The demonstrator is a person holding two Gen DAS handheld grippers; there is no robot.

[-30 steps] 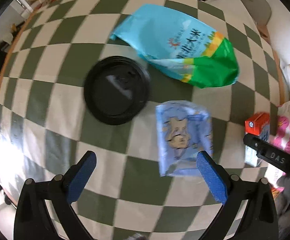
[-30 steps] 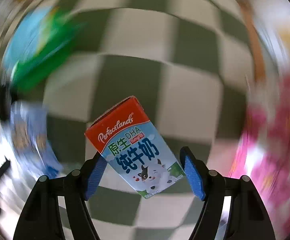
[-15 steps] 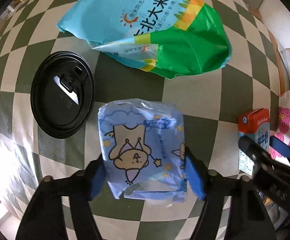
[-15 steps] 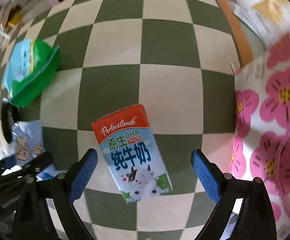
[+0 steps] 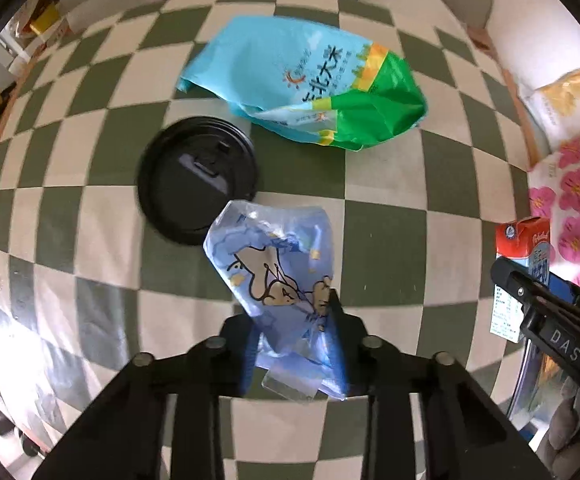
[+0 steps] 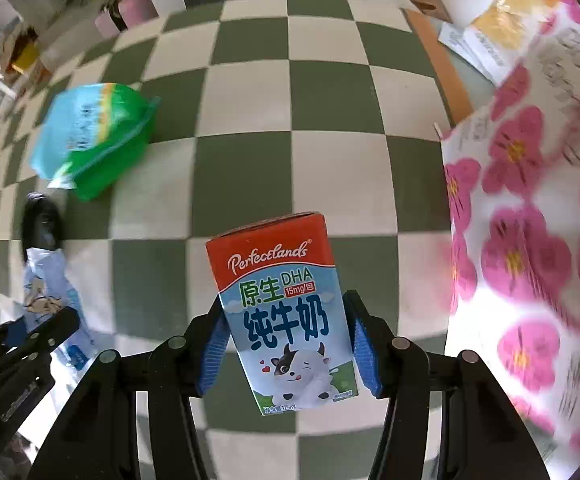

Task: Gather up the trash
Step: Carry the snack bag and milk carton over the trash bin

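Observation:
A crumpled blue packet (image 5: 274, 256) with a bear cartoon sits between the fingers of my left gripper (image 5: 293, 332). Its jaws are closing, and the pads squeeze the packet's lower end above the checkered cloth. In the right wrist view, my right gripper (image 6: 286, 300) has its jaws closing on a small milk carton (image 6: 274, 256) with a red top. Both blue pads press the carton's sides, and it stands tilted between them. A black round lid (image 5: 196, 178) lies flat beside the packet. Behind it lies a blue and green rice bag (image 5: 301, 80).
The green and cream checkered cloth (image 6: 329, 100) covers the table. A white bag with pink flowers (image 6: 529, 240) fills the right side. A yellow snack bag (image 5: 569, 96) lies beyond the table's wooden right edge. Room clutter shows past the far left edge.
My left jaws went from wide open to squeezed on the blue packet, which is now crumpled and raised. My right jaws widened around the milk carton, then closed onto its sides.

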